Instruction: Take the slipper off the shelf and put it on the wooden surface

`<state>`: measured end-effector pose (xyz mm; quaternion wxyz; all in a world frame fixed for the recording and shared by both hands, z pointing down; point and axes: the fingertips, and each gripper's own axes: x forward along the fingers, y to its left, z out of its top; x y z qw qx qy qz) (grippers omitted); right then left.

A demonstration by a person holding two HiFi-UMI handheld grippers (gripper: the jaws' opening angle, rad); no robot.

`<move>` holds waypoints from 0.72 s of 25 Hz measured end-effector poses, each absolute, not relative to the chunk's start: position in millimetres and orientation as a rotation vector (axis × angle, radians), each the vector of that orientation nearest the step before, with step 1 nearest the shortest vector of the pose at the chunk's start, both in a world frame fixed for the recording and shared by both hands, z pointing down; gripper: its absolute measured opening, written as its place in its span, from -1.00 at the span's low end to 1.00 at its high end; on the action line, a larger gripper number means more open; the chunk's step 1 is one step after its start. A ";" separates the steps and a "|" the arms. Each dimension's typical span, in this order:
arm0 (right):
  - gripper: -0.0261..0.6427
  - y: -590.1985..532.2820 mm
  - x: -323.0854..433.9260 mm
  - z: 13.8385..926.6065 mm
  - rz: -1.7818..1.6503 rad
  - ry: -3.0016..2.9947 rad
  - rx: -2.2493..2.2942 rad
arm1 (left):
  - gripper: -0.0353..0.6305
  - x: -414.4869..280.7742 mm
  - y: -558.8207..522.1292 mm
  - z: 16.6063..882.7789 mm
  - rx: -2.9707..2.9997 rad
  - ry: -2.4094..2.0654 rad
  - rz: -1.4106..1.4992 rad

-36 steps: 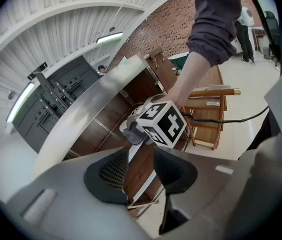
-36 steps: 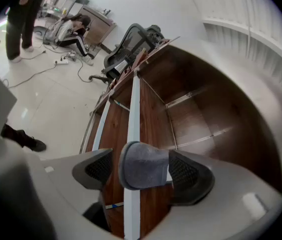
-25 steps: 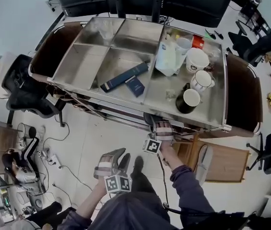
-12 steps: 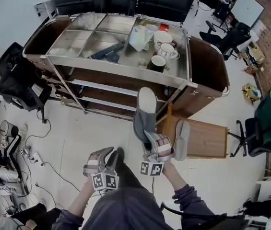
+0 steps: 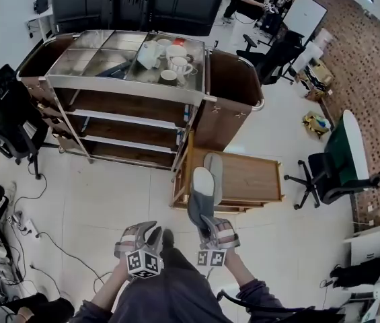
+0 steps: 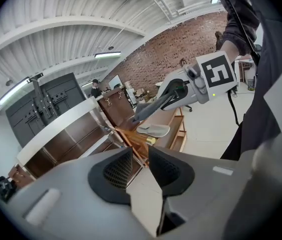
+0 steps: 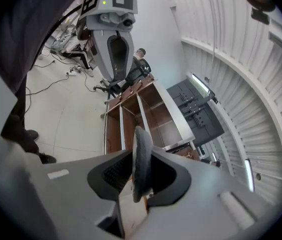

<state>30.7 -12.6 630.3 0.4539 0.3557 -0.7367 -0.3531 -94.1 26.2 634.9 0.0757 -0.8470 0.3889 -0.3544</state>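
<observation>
My right gripper (image 5: pixel 208 226) is shut on the heel end of a grey slipper (image 5: pixel 201 195). The slipper points away from me, its toe over the near left corner of the low wooden surface (image 5: pixel 251 177). In the right gripper view the slipper (image 7: pixel 141 159) stands edge-on between the pads. A second grey slipper (image 5: pixel 214 169) lies on the wood just beyond it. The steel and wood shelf cart (image 5: pixel 129 123) stands further back on the left. My left gripper (image 5: pixel 144 235) hangs low beside the right one, open, with nothing between its pads (image 6: pixel 118 170).
Cups and a jug (image 5: pixel 169 59) crowd the cart's top tray. Black office chairs stand at the left (image 5: pixel 5 120) and the right (image 5: pixel 331 177). Cables (image 5: pixel 48 237) run over the pale floor at the left. A green-topped table (image 5: pixel 348 147) stands at the right.
The right gripper has drawn the slipper out of the shelf and back toward me, then over to the wooden surface. The left gripper's jaws have narrowed. The cart now lies farther off.
</observation>
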 end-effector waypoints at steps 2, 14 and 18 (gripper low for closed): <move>-0.67 -12.9 56.7 635.1 -0.850 -1.811 0.899 | -0.54 -70.4 29.9 637.0 -2.543 1.112 -1.068; -0.67 -88.3 230.1 729.6 -0.640 -1.897 0.850 | -0.54 84.3 14.2 662.8 -2.590 0.954 -1.248; -0.66 -130.2 265.6 777.7 -0.612 -1.949 0.694 | -0.57 134.6 -10.1 665.2 -2.573 1.009 -1.311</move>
